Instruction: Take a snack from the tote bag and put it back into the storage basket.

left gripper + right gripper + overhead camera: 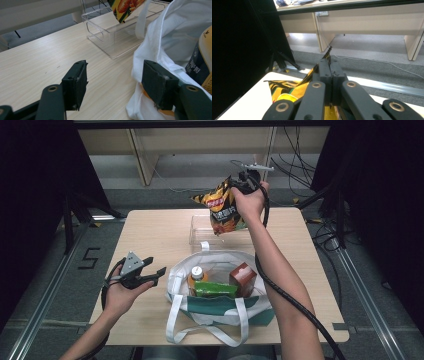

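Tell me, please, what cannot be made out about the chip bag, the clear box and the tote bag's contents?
- Chip bag: the right gripper fingers hide its pinched top edge in the right gripper view.
- Clear box: in the high view, the chip bag covers its right part.
- Bottle: label too small in the high view; tote bag covers it in the left gripper view.

Surfaces we see: foil, clear plastic, cloth, wood

We note the glossy crinkled chip bag (224, 207), a smooth transparent plastic bin (112, 37), a soft matt white cloth tote (220, 312) at six o'clock, on the pale wood-grain table (150, 235).
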The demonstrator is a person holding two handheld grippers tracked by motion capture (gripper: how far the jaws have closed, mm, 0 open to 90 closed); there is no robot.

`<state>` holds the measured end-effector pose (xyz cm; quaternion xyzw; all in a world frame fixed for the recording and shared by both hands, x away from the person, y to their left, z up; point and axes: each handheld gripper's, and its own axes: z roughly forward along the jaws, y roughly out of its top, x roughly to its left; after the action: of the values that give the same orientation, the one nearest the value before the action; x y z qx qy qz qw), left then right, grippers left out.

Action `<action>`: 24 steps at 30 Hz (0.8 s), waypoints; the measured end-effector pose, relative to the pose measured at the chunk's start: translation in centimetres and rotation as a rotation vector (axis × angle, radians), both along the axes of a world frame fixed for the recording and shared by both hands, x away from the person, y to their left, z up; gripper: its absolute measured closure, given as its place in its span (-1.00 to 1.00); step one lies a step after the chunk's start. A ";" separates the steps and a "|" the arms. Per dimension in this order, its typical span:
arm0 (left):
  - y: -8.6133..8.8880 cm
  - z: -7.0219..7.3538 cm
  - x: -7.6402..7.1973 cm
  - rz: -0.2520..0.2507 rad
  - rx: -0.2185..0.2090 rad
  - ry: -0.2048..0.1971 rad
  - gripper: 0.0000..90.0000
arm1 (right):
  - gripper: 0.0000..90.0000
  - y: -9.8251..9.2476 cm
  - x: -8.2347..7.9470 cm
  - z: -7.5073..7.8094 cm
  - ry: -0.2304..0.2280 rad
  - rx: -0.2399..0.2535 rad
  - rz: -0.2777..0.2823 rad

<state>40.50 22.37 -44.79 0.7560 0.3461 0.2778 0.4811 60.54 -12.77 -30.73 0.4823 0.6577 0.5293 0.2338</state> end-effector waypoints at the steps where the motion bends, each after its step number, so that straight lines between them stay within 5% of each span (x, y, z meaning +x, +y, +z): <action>1: 0.0 0.0 0.0 0.001 0.001 0.001 -0.18 | 1.00 0.0 0.0 0.0 0.004 -0.002 0.002; 24: 0.0 -0.1 0.0 0.001 -0.002 -0.001 -0.18 | 1.00 0.2 1.3 -1.3 0.060 -0.028 0.016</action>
<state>40.47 22.36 -44.84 0.7552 0.3465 0.2780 0.4820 61.83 -12.59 -32.05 0.4892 0.6756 0.5074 0.2163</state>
